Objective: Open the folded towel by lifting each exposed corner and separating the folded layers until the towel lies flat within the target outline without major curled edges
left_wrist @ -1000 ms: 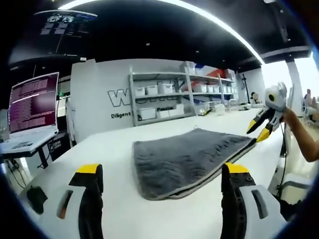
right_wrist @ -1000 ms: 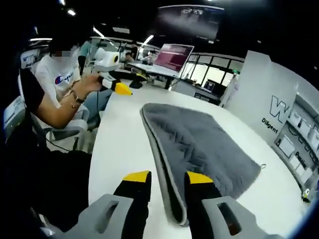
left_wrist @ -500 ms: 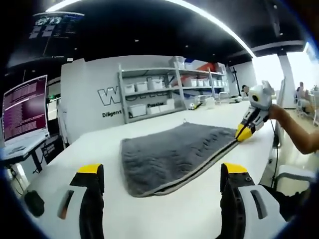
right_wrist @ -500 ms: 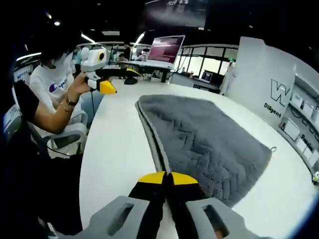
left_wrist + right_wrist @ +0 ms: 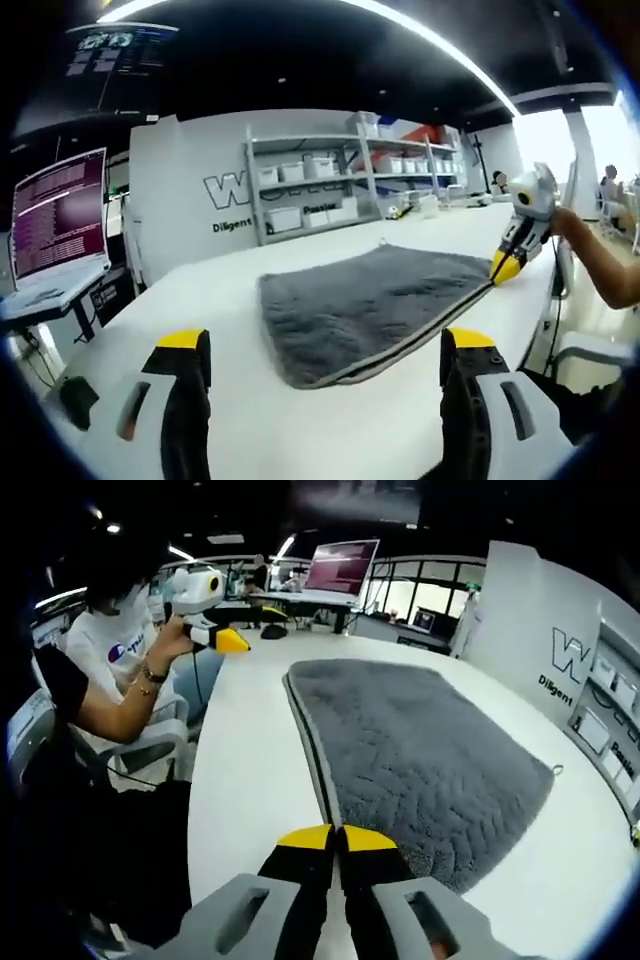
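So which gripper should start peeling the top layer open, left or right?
Right. The right gripper is shut on the folded grey towel at its near corner edge, so it can probably lift straight away. The left gripper is open, off the towel, over the white table.

Towel (image 5: 372, 300): grey, plush, pale-edged, folded double, flat.
Position: near corner pinched between right tongs (image 5: 336, 833); ahead of left tongs (image 5: 325, 340).

Ceiling light strip (image 5: 430, 40) bright, arcing overhead in left gripper view; window area (image 5: 600, 140) blown out at right; white table (image 5: 330, 420) evenly lit, soft faint shadows; ceiling dark in both views; laptop screen (image 5: 340, 568) glowing; strong fisheye bending at edges; distant shelves (image 5: 340, 185) soft, perhaps slightly blurred; near jaws somewhat out of focus.
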The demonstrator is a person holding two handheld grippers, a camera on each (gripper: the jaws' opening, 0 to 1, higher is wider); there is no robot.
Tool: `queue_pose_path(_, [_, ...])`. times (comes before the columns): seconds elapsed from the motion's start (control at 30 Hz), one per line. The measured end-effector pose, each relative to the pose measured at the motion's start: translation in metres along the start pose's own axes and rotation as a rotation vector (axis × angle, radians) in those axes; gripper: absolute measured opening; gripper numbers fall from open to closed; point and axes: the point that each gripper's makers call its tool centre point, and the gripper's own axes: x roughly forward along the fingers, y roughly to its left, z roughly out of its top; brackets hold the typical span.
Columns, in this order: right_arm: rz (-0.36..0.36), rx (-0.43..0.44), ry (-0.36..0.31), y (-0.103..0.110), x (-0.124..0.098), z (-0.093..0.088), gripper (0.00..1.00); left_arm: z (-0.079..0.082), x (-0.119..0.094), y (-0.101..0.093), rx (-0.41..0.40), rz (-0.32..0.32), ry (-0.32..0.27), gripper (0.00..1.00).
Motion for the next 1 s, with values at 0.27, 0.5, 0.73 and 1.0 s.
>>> queue_pose_path(0.27, [-0.008,0.0,0.007,0.003,-0.003,-0.002,0.0,0.001,-0.007,0.002,0.003,0.005,-0.003,0.94])
queue_pose_path(0.5, [-0.07,-0.059,-0.022,0.004,-0.009,0.013,0.32,0.001,-0.008,0.001,-0.014,-0.001,-0.01,0.94])
queue_pose_path(0.73, [-0.113,-0.042,-0.059,-0.004,-0.011,0.029,0.62,-0.001,-0.01,0.0,-0.018,-0.016,0.004,0.97])
queue_pose_path(1.0, [-0.205,0.049,-0.053,-0.032,-0.009,0.025,0.85,0.003,-0.019,0.001,-0.024,-0.041,0.0,0.99])
